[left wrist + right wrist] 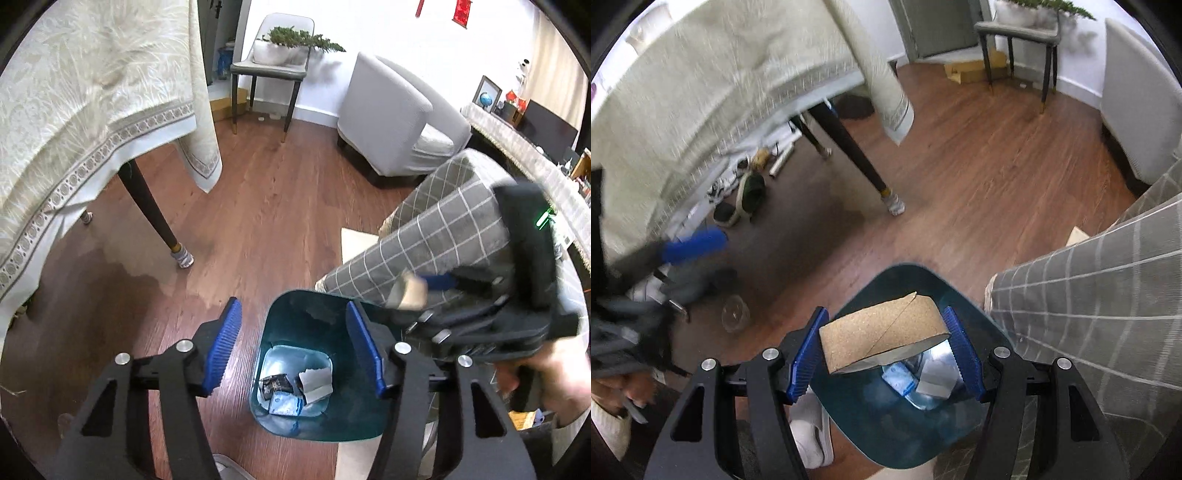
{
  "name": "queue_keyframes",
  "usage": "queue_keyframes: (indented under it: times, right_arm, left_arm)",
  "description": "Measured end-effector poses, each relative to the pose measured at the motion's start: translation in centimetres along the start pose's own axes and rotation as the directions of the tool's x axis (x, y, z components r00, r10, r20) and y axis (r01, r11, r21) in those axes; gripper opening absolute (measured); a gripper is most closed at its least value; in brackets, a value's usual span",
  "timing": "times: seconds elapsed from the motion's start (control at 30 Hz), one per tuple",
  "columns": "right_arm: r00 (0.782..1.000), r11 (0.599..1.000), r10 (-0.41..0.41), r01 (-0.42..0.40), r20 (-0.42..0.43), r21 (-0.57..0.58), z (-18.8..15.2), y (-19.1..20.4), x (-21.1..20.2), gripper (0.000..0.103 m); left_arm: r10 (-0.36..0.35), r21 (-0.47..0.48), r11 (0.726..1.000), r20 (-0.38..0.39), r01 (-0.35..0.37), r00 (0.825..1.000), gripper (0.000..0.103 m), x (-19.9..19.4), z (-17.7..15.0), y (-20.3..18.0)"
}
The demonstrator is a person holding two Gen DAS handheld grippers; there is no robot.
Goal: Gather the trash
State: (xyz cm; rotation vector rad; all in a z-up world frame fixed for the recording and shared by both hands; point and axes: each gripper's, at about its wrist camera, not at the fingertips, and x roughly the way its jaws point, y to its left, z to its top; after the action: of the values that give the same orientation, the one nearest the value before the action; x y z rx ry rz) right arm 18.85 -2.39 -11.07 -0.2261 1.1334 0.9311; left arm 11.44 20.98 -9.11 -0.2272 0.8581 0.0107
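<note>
While held over the bin, the right gripper [884, 356] is clenched on a cardboard tube [882, 338], pads pressed to its two ends. Left gripper [293, 350]: spread wide, nothing held. Teal trash bin [975, 328]: directly beneath, at 6 o'clock from the table leg [849, 147]; wrappers [295, 387] lie inside. Step judged: depositing. Next move: the fingers are to be released so the tube drops in.

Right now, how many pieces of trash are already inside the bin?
3 show: a dark wrapper at left, white torn paper at right, a blue-white packet in front. More may hide underneath.
</note>
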Motion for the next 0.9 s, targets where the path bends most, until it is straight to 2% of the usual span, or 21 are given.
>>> queue_keyframes:
  times: [0.33, 0.43, 0.73, 0.9]
  right_arm:
    - [0.988, 0.998, -0.020, 0.010, -0.150, -0.070, -1.7, 1.6, 5.2, 0.066]
    - [0.981, 0.996, -0.023, 0.006, -0.191, -0.091, -2.4, 1.9, 6.4, 0.066]
    - [0.966, 0.989, -0.058, 0.022, -0.250, -0.145, -4.0, 3.2, 7.6, 0.067]
    - [0.975, 0.990, -0.056, 0.026, -0.217, -0.138, -3.7, 3.2, 6.4, 0.078]
  left_arm:
    - [-0.046, -0.005, 0.999, 0.095, 0.047, 0.994, 0.047, -3.2, 2.5, -0.5]
    - [-0.048, 0.013, 0.999, 0.110, 0.047, 0.993, 0.039, -3.8, 3.0, -1.0]
    - [-0.066, 0.059, 0.997, 0.126, 0.059, 0.990, 0.038, -4.9, 3.4, -2.4]
    - [-0.078, 0.072, 0.995, 0.145, 0.068, 0.986, 0.041, -5.9, 3.7, -2.8]
